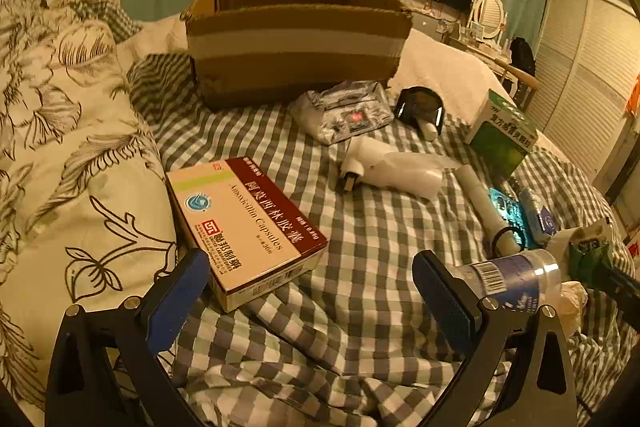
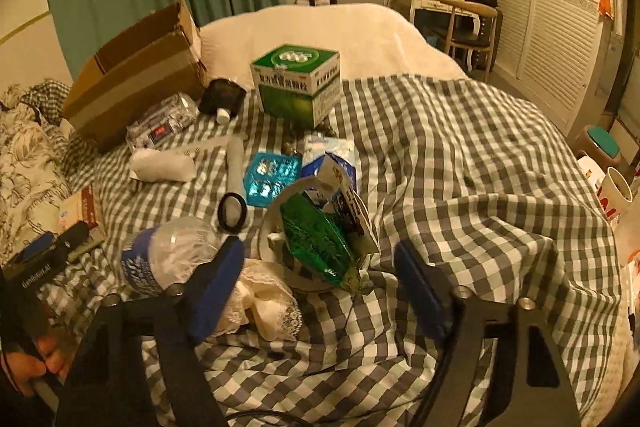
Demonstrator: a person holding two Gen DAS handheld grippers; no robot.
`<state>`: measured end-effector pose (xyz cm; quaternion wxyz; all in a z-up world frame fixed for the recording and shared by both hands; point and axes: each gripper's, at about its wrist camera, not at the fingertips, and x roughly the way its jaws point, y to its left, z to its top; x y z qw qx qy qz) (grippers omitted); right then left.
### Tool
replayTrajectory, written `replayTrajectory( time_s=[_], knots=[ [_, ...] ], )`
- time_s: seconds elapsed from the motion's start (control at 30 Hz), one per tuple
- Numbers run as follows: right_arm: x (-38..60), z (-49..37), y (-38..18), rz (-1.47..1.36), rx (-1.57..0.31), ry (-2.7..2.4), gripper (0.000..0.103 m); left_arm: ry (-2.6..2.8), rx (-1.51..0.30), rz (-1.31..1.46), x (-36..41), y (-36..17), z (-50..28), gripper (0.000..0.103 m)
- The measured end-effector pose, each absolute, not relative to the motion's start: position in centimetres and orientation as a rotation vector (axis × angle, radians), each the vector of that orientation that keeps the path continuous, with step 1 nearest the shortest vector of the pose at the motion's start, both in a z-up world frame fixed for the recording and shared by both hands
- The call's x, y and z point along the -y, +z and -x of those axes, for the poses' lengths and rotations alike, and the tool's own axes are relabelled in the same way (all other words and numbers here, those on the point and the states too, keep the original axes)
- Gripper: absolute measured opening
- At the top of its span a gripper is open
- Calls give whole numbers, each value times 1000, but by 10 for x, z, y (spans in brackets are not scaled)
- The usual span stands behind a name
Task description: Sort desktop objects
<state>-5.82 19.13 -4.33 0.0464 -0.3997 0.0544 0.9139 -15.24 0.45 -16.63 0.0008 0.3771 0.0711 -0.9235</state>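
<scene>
While both grippers hover with jaws wide and empty, the left gripper (image 1: 310,291) should next close on the medicine box (image 1: 244,227) for the cardboard box (image 1: 296,39).

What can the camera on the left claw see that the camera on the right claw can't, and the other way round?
Only the left view shows the whole amoxicillin capsule box with its printed face; the right view catches just a corner of it.

Only the right view shows the green foil bag clearly, the lace cloth, the paper cup and the person's hand.

Both show the cardboard box, green medicine carton, water bottle, blue blister pack and the checked bedsheet. Both claws, left and right, are open.
</scene>
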Motion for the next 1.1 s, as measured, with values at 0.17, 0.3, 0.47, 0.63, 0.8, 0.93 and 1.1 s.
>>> replayTrajectory(
  time_s=[0.17,0.3,0.47,0.63,0.8,0.93,1.1],
  knots=[
    [-194,70,-57,1292,-179,2771,44,-2864,-312,-1227,7,-175,160,103],
    [-192,69,-56,1279,-155,2790,37,-2843,-378,-1234,17,-178,164,103],
    [-189,54,-40,1188,-113,2809,33,-2841,-423,-1221,22,-178,168,103],
    [-184,34,-20,1097,-65,2829,32,-2807,-379,-1236,22,-180,182,103],
    [-179,21,-8,1035,-41,2854,25,-2782,-284,-1266,16,-188,191,103],
    [-181,18,-4,1028,-46,2857,19,-2788,-234,-1283,13,-193,193,98],
    [-189,17,-9,1065,-91,2847,15,-2783,-235,-1337,15,-199,195,73]
  ],
)
